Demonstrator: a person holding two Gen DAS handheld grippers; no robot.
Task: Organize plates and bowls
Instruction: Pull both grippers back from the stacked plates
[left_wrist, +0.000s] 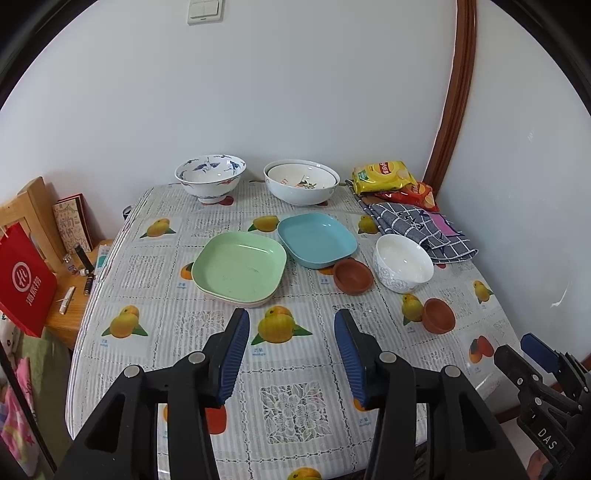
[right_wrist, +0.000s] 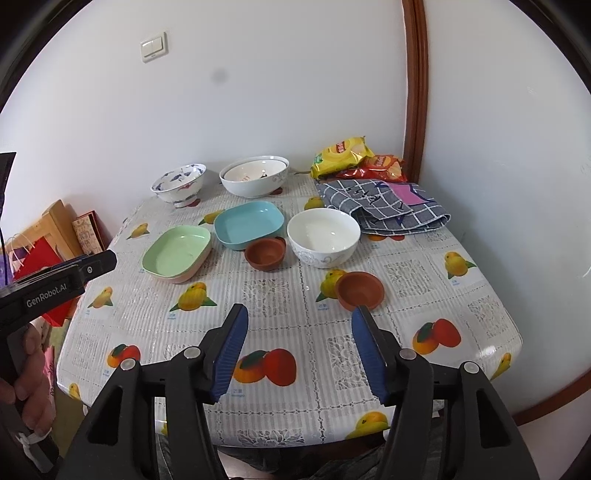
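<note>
Plates (left_wrist: 240, 271) and bowls (left_wrist: 402, 266) sit mid-table, toward twelve o'clock from both grippers; left gripper (left_wrist: 291, 356) and right gripper (right_wrist: 299, 350) hover part-open, holding nothing.

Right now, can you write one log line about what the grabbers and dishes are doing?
left gripper: open, empty | right gripper: open, empty | green plate: stacked on another | blue plate: alone | table: two brown bowls apart

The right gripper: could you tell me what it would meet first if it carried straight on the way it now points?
Most likely the bare tablecloth just beyond the open right gripper. The nearest dish, a brown clay bowl, sits off its right finger; depth is hard to judge.
</note>
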